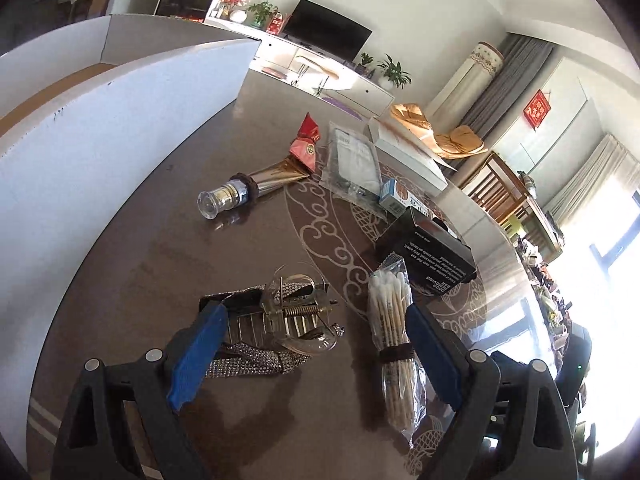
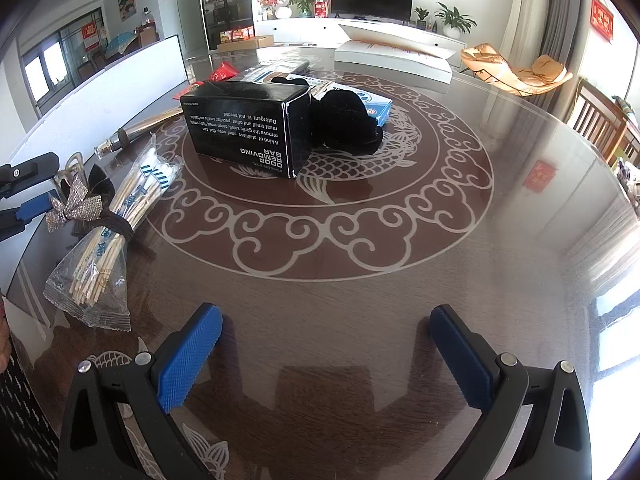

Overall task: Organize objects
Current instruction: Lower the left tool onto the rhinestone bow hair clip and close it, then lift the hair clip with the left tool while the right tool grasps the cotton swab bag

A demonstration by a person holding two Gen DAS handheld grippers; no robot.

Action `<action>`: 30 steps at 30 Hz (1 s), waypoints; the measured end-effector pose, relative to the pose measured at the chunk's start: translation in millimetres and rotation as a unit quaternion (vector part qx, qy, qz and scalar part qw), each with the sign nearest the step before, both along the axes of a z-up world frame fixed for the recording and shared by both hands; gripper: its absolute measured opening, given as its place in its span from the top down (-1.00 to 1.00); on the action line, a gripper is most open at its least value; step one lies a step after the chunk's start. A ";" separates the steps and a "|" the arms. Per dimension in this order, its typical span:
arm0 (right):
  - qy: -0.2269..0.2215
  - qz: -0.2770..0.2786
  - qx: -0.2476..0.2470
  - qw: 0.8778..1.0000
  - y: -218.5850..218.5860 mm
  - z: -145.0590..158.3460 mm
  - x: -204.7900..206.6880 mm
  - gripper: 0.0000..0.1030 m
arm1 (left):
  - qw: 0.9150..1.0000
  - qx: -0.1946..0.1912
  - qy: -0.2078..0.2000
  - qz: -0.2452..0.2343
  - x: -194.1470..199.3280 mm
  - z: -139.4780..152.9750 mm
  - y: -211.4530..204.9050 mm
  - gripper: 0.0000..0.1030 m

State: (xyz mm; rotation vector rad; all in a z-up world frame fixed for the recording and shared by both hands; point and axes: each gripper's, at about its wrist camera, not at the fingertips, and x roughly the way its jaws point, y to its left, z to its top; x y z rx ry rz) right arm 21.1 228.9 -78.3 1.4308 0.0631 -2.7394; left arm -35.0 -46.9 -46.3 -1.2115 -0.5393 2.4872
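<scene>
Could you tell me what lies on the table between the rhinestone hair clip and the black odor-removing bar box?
The bagged bundle of cotton swabs lies between the hair clip and the black box, clearest in the left wrist view.

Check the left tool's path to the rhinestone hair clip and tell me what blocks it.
Nothing visible blocks it. The left tool is open and empty, and the rhinestone hair clip lies on the table between its fingers. The bag of cotton swabs lies beside the clip, against the right finger.
</scene>
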 end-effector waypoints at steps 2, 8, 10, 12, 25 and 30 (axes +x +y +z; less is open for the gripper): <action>0.000 0.000 0.000 1.000 0.0 -0.2 -0.1 -1.00 | 1.000 0.005 -0.019 -0.012 -0.3 -5.9 3.3 -0.76; 0.000 0.000 0.000 1.000 0.0 -0.2 -0.1 -1.00 | 0.999 0.037 -0.036 -0.017 16.3 -0.1 -10.7 -0.76; 0.000 0.000 0.000 1.000 0.0 -0.3 -0.1 -1.00 | 0.998 0.040 -0.048 -0.033 22.9 3.6 -15.2 -0.76; 0.000 0.000 0.000 1.000 0.1 -0.2 0.0 -1.00 | 0.997 0.023 -0.044 -0.061 28.6 11.8 -16.1 -0.76; 0.000 0.000 0.000 1.000 0.2 -0.4 0.0 -1.00 | 0.954 -0.217 -0.037 -0.201 -24.1 -20.9 40.0 -0.76; 0.000 0.000 0.000 1.000 0.1 -0.5 -0.1 -1.00 | 0.973 -0.169 -0.022 -0.158 -27.2 -17.7 27.6 -0.28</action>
